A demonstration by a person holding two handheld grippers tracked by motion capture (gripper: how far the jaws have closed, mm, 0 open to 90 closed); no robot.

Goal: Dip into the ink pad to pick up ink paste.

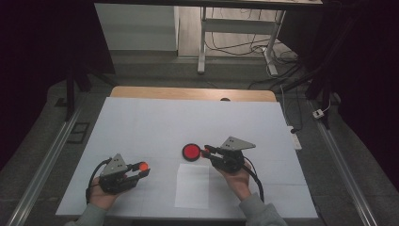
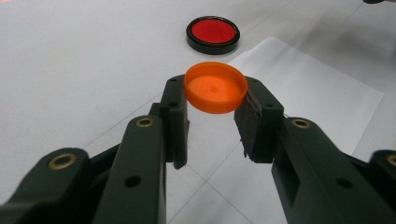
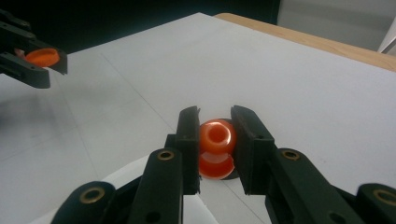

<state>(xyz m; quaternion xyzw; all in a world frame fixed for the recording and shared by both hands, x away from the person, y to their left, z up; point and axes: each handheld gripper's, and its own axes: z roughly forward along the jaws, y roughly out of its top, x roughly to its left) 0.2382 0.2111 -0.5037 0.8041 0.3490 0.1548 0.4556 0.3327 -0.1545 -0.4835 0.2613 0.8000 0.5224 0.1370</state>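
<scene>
My left gripper (image 1: 141, 169) is shut on a flat orange cap (image 1: 142, 165), held by its rim between both pads above the table, as the left gripper view shows (image 2: 215, 87). My right gripper (image 1: 205, 150) is shut on a small rounded orange piece (image 3: 217, 135) with a hole in its end. It holds this piece just over the right edge of a red disc with a black rim (image 1: 191, 151), whose near part appears under the piece (image 3: 215, 169). The disc also lies ahead of the left gripper (image 2: 213, 33).
A white sheet of paper (image 1: 193, 185) lies on the white table cover (image 1: 155, 122), near the front between the two hands. The wooden table edge (image 1: 188, 92) runs along the back. Floor rails, table legs and cables lie beyond.
</scene>
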